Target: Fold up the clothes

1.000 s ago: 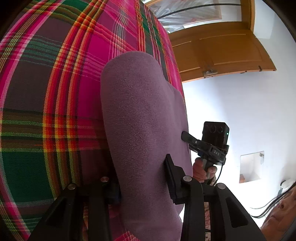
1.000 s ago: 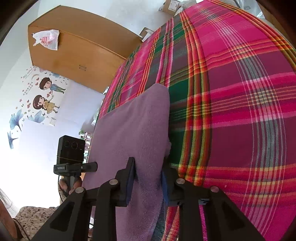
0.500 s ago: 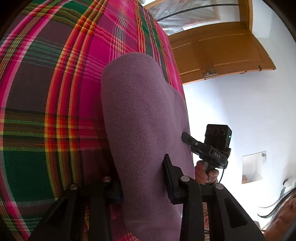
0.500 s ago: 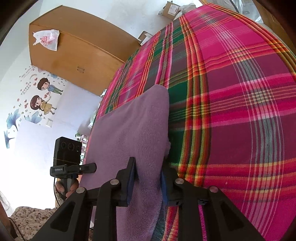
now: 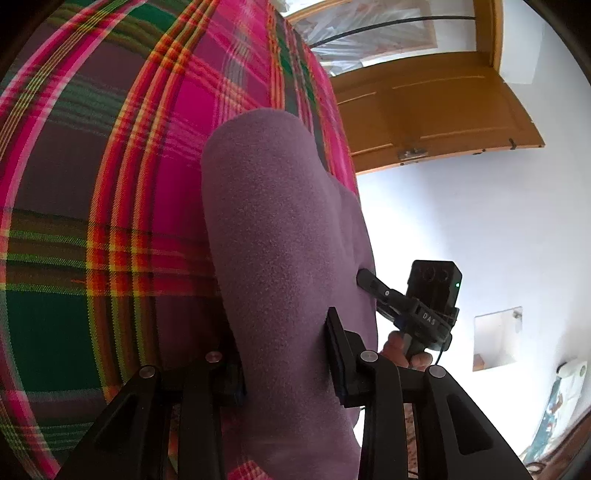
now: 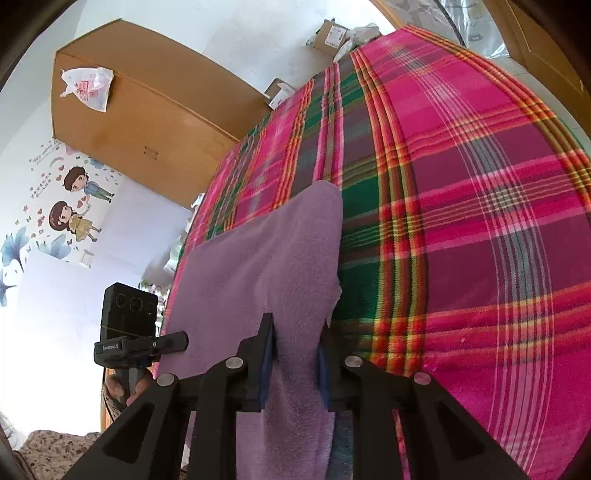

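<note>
Left gripper (image 5: pixel 284 354) jaws clenched on purple fleece garment (image 5: pixel 280 236); right gripper (image 6: pixel 295 350) jaws clenched on its other edge. Plaid bed cover (image 6: pixel 461 221) spreads from 12 to 3 o'clock.

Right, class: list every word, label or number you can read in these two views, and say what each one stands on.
"DAS": on the right gripper, seen from the left wrist.
Small white label on the left gripper: too blurred to read.
Writing beside the cartoon wall sticker: too small to read.
Red print on the plastic bag: unreadable.
Label on the cardboard box: unreadable.
</note>
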Demonstrator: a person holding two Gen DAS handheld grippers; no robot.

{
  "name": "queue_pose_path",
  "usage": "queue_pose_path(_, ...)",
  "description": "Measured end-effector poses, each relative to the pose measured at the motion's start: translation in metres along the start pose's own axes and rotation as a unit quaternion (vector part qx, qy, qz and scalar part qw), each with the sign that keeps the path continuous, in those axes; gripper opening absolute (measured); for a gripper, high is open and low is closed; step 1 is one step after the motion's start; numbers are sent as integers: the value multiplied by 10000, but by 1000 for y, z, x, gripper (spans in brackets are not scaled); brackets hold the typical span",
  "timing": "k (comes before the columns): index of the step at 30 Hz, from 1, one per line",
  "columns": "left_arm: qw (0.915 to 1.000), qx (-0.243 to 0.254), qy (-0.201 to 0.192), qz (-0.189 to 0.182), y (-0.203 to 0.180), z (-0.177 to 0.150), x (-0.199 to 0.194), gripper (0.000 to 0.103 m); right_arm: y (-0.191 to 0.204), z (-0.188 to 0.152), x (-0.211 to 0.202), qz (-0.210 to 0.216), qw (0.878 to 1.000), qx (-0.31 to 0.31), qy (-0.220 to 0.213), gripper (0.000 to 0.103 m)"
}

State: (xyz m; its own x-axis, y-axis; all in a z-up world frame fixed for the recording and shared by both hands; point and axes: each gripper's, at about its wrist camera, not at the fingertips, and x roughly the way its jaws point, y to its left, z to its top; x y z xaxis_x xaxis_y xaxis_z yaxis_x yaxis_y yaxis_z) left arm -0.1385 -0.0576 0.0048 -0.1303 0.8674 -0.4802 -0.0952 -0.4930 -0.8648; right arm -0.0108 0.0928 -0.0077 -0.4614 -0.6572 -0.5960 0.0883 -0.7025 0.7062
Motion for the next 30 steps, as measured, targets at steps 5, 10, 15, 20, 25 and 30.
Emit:
queue_pose_path(5,9999,83,-62,-121,-8,5,-7,35,17,0,-10,41,9999,-78,-129,20)
queue_pose_path(10,9996,114,-181,-157,-12,12,-19,35,37,3,-9,147,9996,-159,-198,20)
queue_pose_path(15,9993,102,-350,-117,-9,24,-38,35,54,10,4,244,9994,-218,-149,20)
queue_pose_path(20,9985,58,-530,-85,-1,33,-57,35,65,17,17,340,9990,-271,-62,20)
queue_pose_path(25,9976,12,-691,-67,11,44,-78,35,75,24,30,453,9986,-273,-21,20)
queue_pose_path(30,9960,-76,-895,-23,26,58,-95,35,83,33,49,559,9982,-214,43,20)
